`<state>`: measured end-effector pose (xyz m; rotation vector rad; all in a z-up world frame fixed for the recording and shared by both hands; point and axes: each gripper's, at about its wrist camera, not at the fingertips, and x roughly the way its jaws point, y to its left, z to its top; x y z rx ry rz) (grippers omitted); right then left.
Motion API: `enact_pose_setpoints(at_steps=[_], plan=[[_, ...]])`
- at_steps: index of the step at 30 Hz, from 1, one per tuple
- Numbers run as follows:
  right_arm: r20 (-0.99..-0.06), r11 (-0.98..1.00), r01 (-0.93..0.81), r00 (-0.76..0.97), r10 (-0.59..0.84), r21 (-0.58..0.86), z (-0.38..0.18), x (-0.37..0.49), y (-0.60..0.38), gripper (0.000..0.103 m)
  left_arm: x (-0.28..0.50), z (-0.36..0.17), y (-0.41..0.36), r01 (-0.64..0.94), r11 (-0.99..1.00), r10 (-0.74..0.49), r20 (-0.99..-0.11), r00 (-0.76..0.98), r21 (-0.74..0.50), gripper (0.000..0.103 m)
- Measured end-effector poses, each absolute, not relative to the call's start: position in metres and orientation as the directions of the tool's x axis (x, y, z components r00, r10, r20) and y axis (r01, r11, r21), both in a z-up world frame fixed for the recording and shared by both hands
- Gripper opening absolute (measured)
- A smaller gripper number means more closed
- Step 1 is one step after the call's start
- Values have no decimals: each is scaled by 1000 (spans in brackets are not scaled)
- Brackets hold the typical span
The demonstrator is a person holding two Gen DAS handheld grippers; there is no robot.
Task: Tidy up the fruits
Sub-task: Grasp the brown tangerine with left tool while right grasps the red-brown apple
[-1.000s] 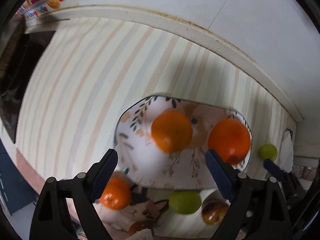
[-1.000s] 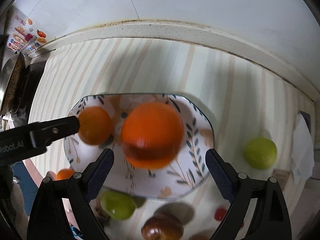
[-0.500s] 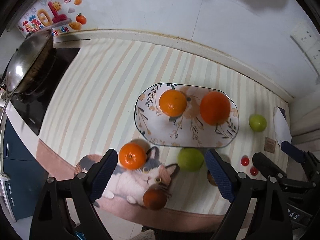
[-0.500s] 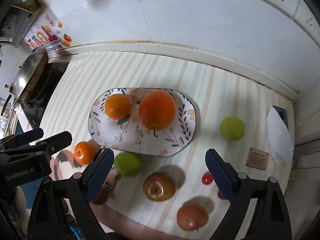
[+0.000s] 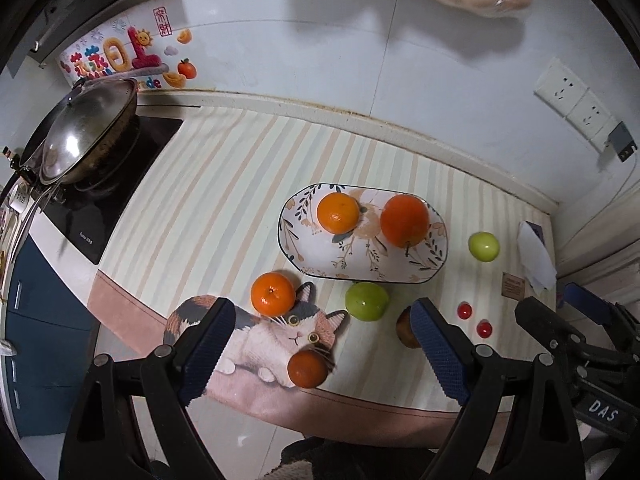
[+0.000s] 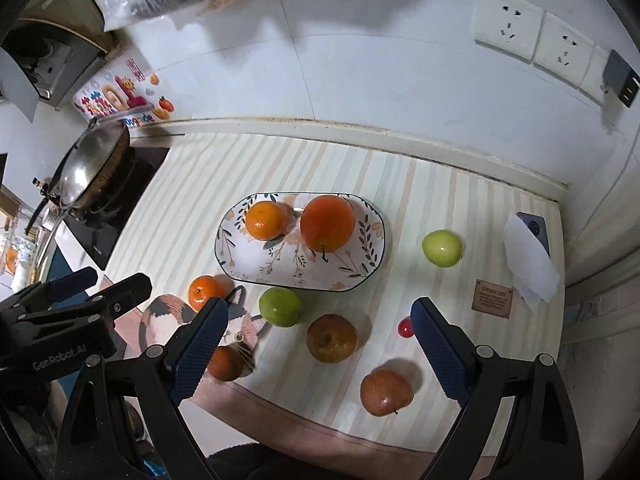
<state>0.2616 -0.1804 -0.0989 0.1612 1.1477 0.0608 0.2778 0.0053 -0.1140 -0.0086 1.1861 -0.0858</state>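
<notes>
Two oranges (image 6: pixel 300 220) sit on the floral plate (image 6: pixel 240 264) — apples (image 6: pixel 332 338) and mandarins (image 6: pixel 206 292) scattered around it

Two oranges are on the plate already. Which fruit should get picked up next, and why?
Probably the orange on the cat mat. The plate holds only two oranges, so another orange fits the set, and this one lies just off the plate's near-left edge. The left gripper is open and empty above it, so lowering onto it looks the easiest move.

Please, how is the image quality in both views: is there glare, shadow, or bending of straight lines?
Left wrist view: sharp; the wok lid shows glare, and the striped mat curves with fisheye distortion. Right wrist view: also sharp; the red apple casts a soft shadow, and the green apple carries a highlight.
</notes>
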Motion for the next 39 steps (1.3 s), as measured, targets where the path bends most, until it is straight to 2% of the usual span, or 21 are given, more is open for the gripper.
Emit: enact_pose_setpoints(at_steps=[6, 11, 18, 29, 39], plan=[[-892, 982, 41, 427, 151, 186, -88, 249, -184, 95, 265, -104, 5, 53, 998, -62, -908, 415, -44, 90], [-898, 980, 50, 412, 155, 192, -103, 253, -184, 95, 266, -121, 4, 36, 999, -15, -905, 424, 1, 90], [-938, 981, 97, 322, 128, 168, -174, 276, -191, 95, 279, -190, 7, 9, 1000, 21, -955, 295, 25, 90], [-984, 980, 122, 101, 144, 156, -301, 300, -194, 95, 289, -306, 19, -41, 998, -47, -999, -24, -46, 90], [-985, 976, 138, 0, 172, 171, -353, 308, -183, 95, 285, -359, 10, -29, 998, -58, -987, -149, -54, 88]])
